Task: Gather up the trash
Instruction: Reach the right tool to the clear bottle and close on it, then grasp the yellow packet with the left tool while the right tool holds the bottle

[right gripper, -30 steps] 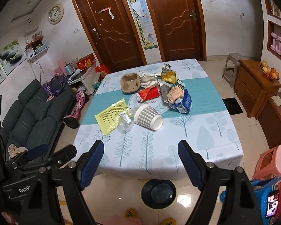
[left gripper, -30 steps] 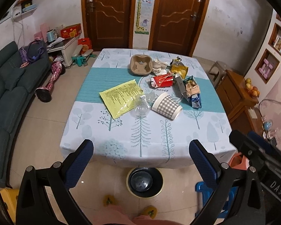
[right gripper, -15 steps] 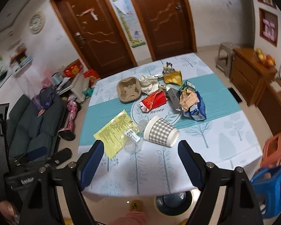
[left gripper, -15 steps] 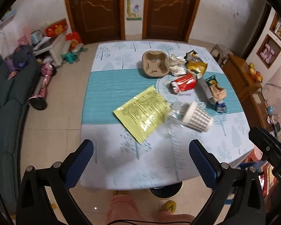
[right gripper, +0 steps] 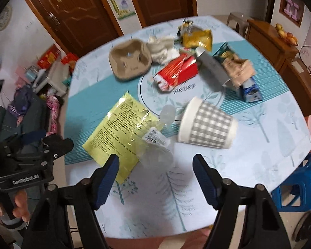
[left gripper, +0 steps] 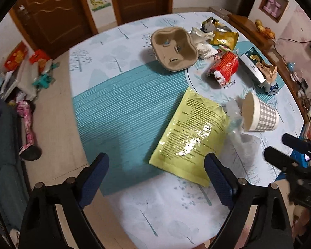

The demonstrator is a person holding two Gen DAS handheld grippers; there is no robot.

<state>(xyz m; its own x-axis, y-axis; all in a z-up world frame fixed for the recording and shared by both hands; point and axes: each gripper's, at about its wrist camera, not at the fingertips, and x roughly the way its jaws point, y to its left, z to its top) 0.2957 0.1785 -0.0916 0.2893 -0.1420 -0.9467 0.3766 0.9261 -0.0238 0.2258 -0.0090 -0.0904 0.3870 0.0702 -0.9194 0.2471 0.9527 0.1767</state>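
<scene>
Trash on table (left gripper: pixel 134 108): yellow packet (left gripper: pixel 188 143) centre, checked cup (right gripper: pixel 207 124) tipped at its 3 o'clock. Left gripper (left gripper: pixel 156 178), right gripper (right gripper: pixel 155 172) both spread, just narrowing, nothing between.

Ahead of my left fingers (left gripper: pixel 218 181), blue-padded on black, I see a yellow packet (left gripper: pixel 191 133) printed with black text. Beyond my right fingers (right gripper: pixel 105 179), a grey-and-white checked cup (right gripper: pixel 207 124), a red wrapper (right gripper: pixel 176 71) and a brown pulp tray (right gripper: pixel 130 59) lie on the teal-striped, tree-patterned pale cloth (right gripper: pixel 259 141).
</scene>
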